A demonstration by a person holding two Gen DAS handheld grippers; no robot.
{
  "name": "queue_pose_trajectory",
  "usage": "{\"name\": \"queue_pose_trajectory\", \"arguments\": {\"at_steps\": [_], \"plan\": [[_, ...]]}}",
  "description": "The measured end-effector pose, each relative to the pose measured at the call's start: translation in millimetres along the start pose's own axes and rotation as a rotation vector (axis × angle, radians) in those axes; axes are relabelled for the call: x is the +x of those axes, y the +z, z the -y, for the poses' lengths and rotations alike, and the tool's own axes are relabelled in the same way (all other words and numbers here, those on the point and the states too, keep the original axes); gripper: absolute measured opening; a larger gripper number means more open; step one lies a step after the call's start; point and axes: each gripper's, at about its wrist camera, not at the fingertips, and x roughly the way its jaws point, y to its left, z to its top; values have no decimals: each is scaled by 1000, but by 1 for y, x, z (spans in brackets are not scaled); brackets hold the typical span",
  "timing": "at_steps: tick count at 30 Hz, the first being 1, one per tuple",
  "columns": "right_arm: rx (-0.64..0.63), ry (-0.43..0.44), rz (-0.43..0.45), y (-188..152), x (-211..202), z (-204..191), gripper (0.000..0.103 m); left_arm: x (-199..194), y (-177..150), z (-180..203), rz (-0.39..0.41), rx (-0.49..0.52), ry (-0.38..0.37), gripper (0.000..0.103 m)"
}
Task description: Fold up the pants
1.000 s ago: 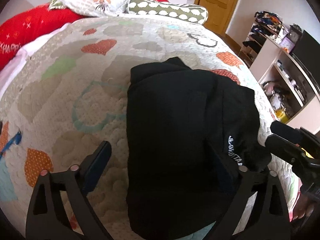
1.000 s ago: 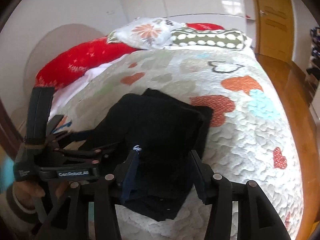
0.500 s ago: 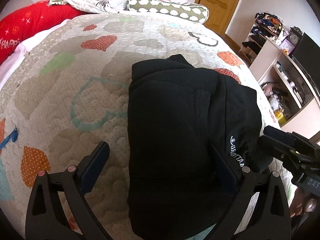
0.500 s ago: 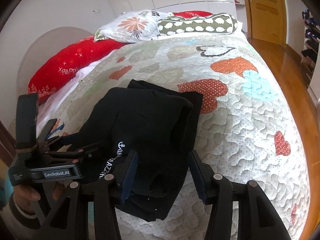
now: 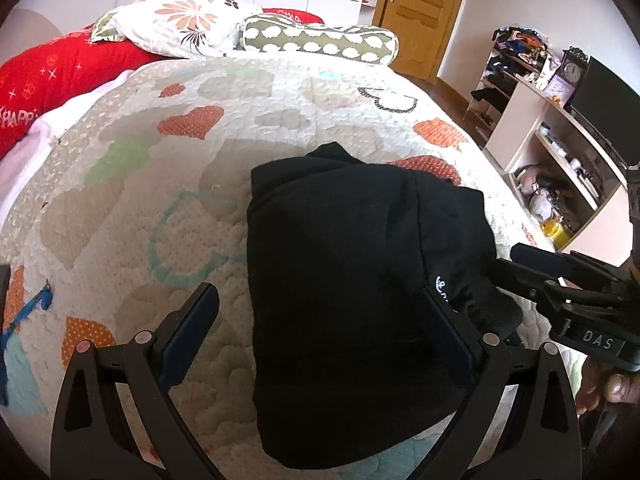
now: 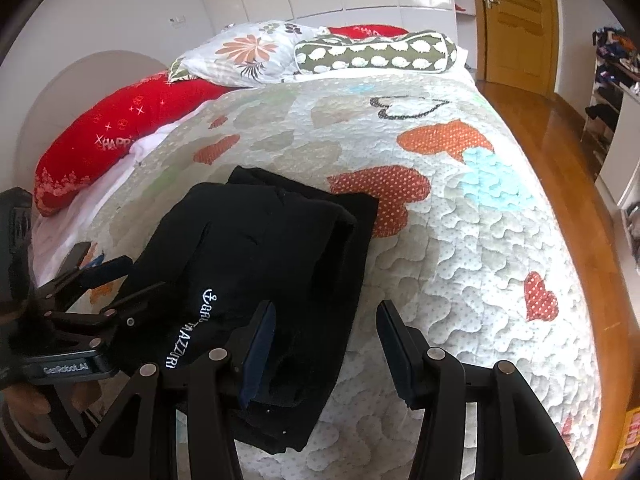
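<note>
Black pants (image 5: pixel 340 264) lie folded into a compact stack on the heart-patterned quilt (image 5: pixel 168 184), white lettering (image 6: pixel 188 328) on the top layer. My left gripper (image 5: pixel 320 332) hovers open over the stack's near left edge, one finger over quilt and the other over black cloth, pressing nothing. In the right wrist view my right gripper (image 6: pixel 326 344) stands open at the pants' (image 6: pixel 272 248) near right edge; its left finger is above the cloth and its right finger above quilt. Each gripper also shows in the other's view: the right gripper (image 5: pixel 516 262), the left gripper (image 6: pixel 120 280).
Red (image 6: pixel 108 140), floral (image 6: pixel 248 52) and green spotted (image 6: pixel 376 52) pillows lie at the head of the bed. The bed's right edge drops to a wooden floor (image 6: pixel 560 152). Shelves (image 5: pixel 560 152) with clutter stand at the right, a wooden door (image 5: pixel 416 12) beyond.
Both wrist views have tilted slightly, showing more of the bed's head. The pants' white lettering has come into view on the right. The pants lie as before, and both grippers stay open.
</note>
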Motion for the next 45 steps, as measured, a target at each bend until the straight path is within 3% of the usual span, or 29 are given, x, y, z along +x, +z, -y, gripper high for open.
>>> {"name": "queue_pose_trajectory", "arguments": {"at_steps": [6,11,17,24,29,37,38,41,43,45], "plan": [[-10,-7,1,3,1,-2,51,-6,3,-5,8,-25,-36,99],[16,13,-4,3,4,1,65,-4,5,-13,-14,-41,-67,99],[61,88,-44,1,15,12,67,5,9,-24,-47,-43,-113,99],[101,181,-59,3,29,25,79,28,9,-37,-120,-80,-187,99],[87,250,-66,10,42,22,81,32,9,-29,-128,-41,-172,99],[20,265,-45,13,56,7,87,40,8,-28,-156,-7,-169,102],[17,267,-37,13,57,5,86,41,8,-27,-158,0,-167,102],[5,261,-13,13,56,0,65,39,7,-20,-153,30,-142,100],[-18,262,-3,15,51,-5,49,33,7,-16,-138,41,-184,73],[-43,253,15,20,43,-11,43,24,11,-14,-120,43,-184,59]]}}
